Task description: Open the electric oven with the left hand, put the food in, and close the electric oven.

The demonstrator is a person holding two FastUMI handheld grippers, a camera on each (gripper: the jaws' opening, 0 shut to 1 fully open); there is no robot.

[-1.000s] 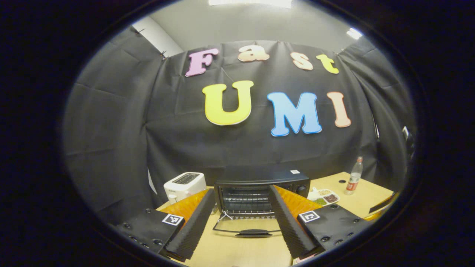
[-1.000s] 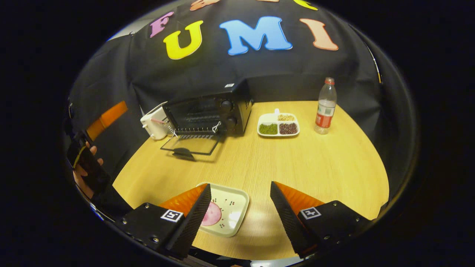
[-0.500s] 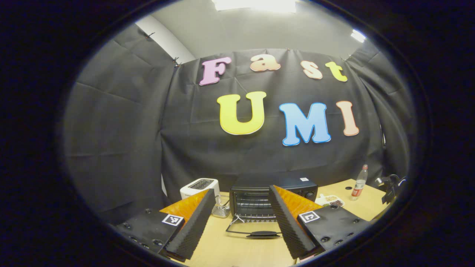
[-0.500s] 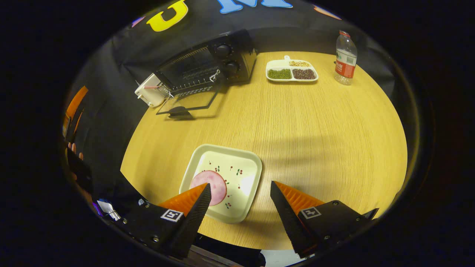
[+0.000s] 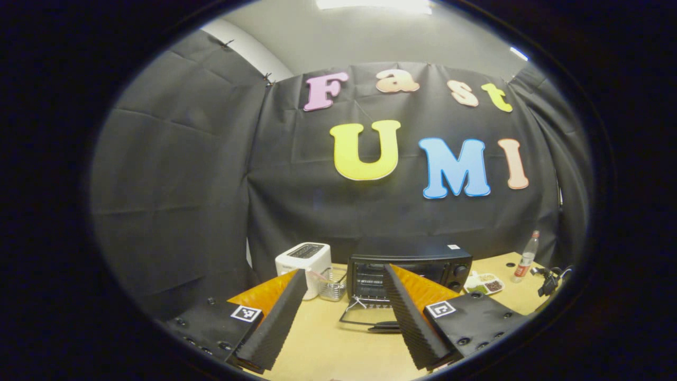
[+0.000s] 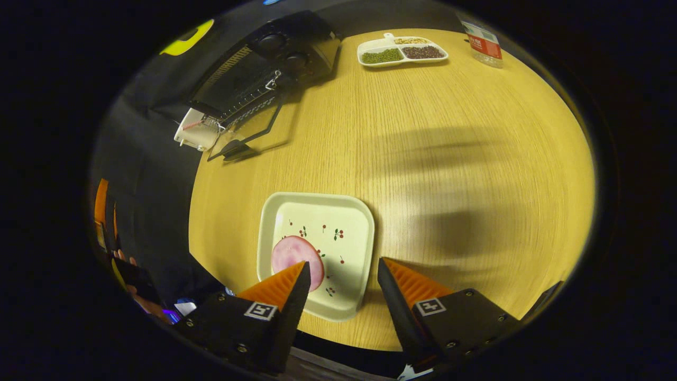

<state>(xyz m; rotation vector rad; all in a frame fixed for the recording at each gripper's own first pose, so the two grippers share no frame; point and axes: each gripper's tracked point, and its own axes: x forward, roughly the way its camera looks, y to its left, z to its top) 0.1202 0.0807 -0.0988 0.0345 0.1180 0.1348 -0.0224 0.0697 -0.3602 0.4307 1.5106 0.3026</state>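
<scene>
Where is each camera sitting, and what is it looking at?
Left gripper view: rides on the left gripper, back from the table, facing the open electric oven and the toaster; its own two fingers show, spread apart.
Right gripper view: rides on the right gripper, looking down at the square plate holding the pink slice of food; its own fingers show, and a hand at the left edge.
Both show the oven, its door down, and the divided dish.
</scene>
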